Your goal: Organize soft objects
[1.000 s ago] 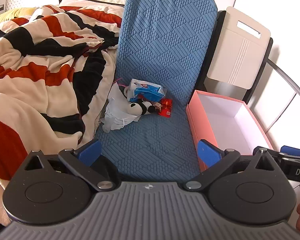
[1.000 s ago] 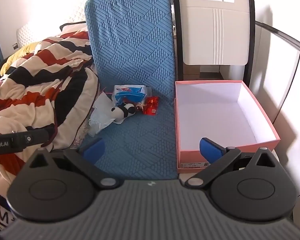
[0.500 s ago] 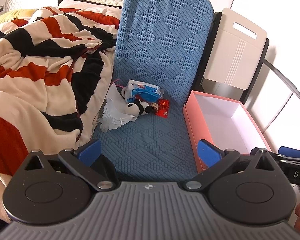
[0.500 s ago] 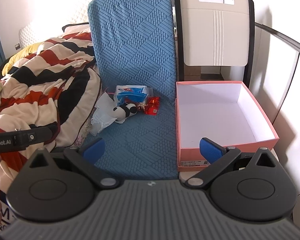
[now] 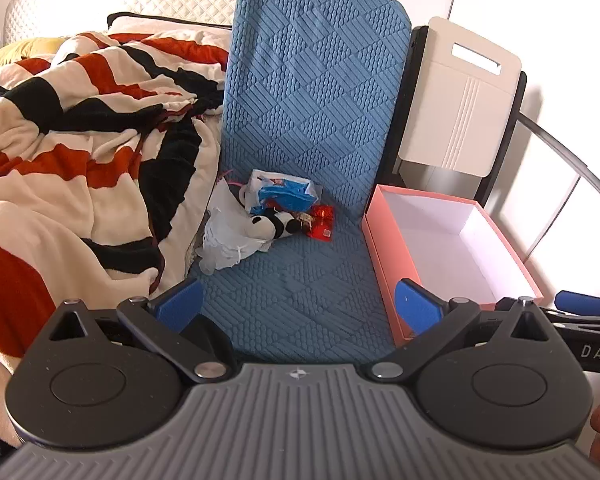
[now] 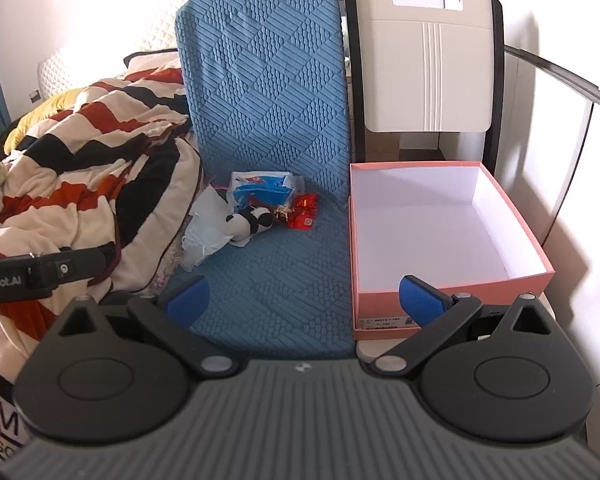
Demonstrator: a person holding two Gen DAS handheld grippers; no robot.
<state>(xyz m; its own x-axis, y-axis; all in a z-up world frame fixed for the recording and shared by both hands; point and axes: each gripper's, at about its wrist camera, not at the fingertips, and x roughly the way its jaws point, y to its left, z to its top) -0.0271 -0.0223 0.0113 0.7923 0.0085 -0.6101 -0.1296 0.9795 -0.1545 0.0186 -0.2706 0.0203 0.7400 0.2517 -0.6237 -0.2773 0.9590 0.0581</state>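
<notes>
Both cameras have pulled back a little — the pile sits smaller in frame. Blue mat (image 5: 300,160) fills the centre, the pink box (image 6: 444,236) right of it, empty. Mid-frame lie the panda (image 5: 269,224), blue pack (image 5: 283,196), red packet (image 5: 322,222). Left gripper (image 5: 297,306) and right gripper (image 6: 306,298) — both released, holding nothing.

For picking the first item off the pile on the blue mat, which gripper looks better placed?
Probably left. The left gripper, open, faces the pile, plush toy just left of its centreline. The right gripper, also open, sits nearer the empty pink box.
</notes>
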